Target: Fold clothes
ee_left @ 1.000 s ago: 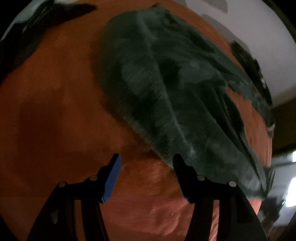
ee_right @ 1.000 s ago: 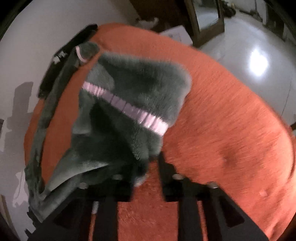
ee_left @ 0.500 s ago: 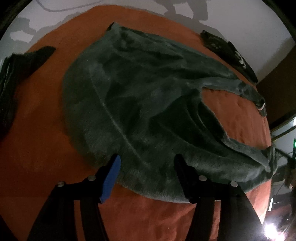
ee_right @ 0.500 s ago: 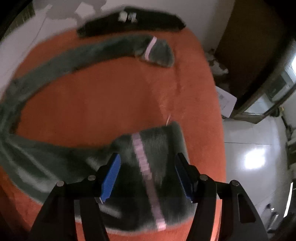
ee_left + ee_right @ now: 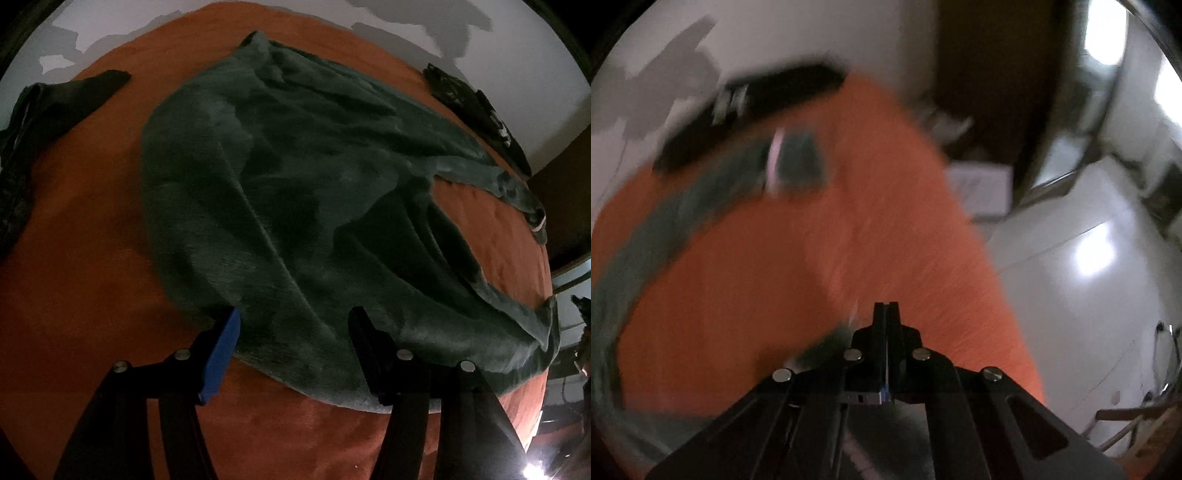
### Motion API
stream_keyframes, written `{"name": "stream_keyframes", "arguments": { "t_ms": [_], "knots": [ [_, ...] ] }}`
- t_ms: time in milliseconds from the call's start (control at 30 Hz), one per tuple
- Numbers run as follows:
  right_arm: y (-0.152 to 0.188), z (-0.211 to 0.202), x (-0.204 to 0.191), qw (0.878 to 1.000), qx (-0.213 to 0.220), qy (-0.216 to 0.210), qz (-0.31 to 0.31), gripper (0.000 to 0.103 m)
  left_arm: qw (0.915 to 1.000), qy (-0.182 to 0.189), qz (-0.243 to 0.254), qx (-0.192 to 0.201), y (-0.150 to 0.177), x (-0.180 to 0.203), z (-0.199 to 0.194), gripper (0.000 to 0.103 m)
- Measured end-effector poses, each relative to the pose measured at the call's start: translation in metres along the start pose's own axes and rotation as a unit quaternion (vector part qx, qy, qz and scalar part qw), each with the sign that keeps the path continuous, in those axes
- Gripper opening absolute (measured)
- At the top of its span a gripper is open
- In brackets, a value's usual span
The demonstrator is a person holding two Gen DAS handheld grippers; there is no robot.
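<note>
The green fleece garment (image 5: 314, 192) is being spread on the orange bed (image 5: 74, 258) for folding, left claw (image 5: 293, 321) gaping empty, right claw (image 5: 886, 308) clamped on nothing.

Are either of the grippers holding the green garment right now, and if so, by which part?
Nothing is held. The left gripper hangs open above the green garment hem; the right gripper has just shut, with nothing visible between its fingertips.
</note>
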State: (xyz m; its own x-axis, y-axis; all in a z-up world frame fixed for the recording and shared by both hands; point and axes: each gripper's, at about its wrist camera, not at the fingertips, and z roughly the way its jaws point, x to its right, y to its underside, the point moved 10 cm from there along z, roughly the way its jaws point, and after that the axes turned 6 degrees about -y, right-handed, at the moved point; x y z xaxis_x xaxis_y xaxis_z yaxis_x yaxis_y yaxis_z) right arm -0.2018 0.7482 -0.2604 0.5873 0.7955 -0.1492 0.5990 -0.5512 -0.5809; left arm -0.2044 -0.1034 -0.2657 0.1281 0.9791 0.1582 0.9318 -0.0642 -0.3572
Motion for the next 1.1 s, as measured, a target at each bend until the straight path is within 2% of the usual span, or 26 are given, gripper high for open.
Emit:
{"name": "stream_keyframes", "arguments": {
  "t_ms": [33,100,167,200,233,267,400,433,467,500,533,600,700,733,800,867,967,1033,1100],
  "knots": [
    [-0.006,-0.005,0.005,1.0,0.008,0.004,-0.003,0.0,1.0,-0.001,-0.002,-0.001,-0.001,-0.001,0.001,0.062],
    [0.0,0.006,-0.003,0.997,-0.045,-0.053,-0.022,0.0,1.0,-0.001,-0.003,-0.002,-0.001,-0.001,0.002,0.062],
    [0.021,0.03,-0.017,0.985,-0.133,-0.104,-0.017,0.024,1.0,-0.002,-0.001,-0.003,-0.001,0.0,0.003,0.062],
    [0.033,0.041,-0.024,0.975,-0.178,-0.13,-0.013,0.055,1.0,-0.003,0.002,-0.003,-0.001,0.001,0.004,0.062],
    [0.04,0.05,-0.031,0.971,-0.196,-0.135,-0.022,0.069,1.0,-0.005,0.005,-0.003,-0.001,0.002,0.004,0.063],
    [0.046,0.057,-0.039,0.968,-0.209,-0.136,-0.034,0.069,0.9999,-0.007,0.008,-0.004,0.0,0.003,0.005,0.063],
    [0.07,0.085,-0.064,0.953,-0.26,-0.137,-0.071,0.069,0.9999,-0.008,0.011,-0.005,0.001,0.006,0.007,0.063],
    [0.076,0.089,-0.067,0.951,-0.272,-0.133,-0.07,0.058,0.9999,-0.007,0.011,-0.005,0.001,0.007,0.007,0.063],
    [0.077,0.09,-0.069,0.952,-0.269,-0.125,-0.079,0.042,0.9999,-0.007,0.012,-0.005,0.002,0.008,0.007,0.063],
    [0.078,0.09,-0.072,0.954,-0.263,-0.117,-0.089,0.016,0.9999,-0.007,0.013,-0.005,0.002,0.008,0.008,0.063],
    [0.078,0.09,-0.074,0.955,-0.257,-0.109,-0.099,0.014,0.9999,-0.008,0.012,-0.005,0.003,0.007,0.008,0.063],
    [0.061,0.081,-0.063,0.971,-0.208,-0.078,-0.085,0.005,0.9999,-0.009,0.01,-0.006,0.002,0.007,0.009,0.063],
    [0.033,0.063,-0.044,0.99,-0.128,-0.03,-0.059,0.005,1.0,-0.008,0.002,-0.004,0.0,0.006,0.01,0.063],
    [0.023,0.057,-0.03,0.994,-0.105,-0.024,-0.027,0.005,1.0,-0.009,-0.001,-0.004,0.0,0.005,0.01,0.063],
    [0.007,0.045,-0.003,0.997,-0.068,-0.017,0.032,0.005,0.9999,-0.009,-0.007,-0.005,-0.002,0.004,0.012,0.063],
    [-0.005,0.048,0.011,0.998,-0.044,0.007,0.046,0.005,0.9999,-0.007,-0.012,-0.006,-0.004,0.003,0.012,0.063],
    [-0.009,0.065,0.018,0.998,-0.043,0.022,0.052,0.005,0.9998,-0.01,-0.016,-0.003,-0.009,0.001,0.012,0.063],
    [-0.007,0.07,0.027,0.996,-0.057,0.022,0.062,0.006,0.9997,-0.011,-0.02,-0.001,-0.01,-0.001,0.011,0.063],
    [0.004,0.089,0.032,0.993,-0.091,0.014,0.071,0.011,0.9997,-0.01,-0.024,-0.001,-0.01,-0.002,0.011,0.063]
  ]
}}
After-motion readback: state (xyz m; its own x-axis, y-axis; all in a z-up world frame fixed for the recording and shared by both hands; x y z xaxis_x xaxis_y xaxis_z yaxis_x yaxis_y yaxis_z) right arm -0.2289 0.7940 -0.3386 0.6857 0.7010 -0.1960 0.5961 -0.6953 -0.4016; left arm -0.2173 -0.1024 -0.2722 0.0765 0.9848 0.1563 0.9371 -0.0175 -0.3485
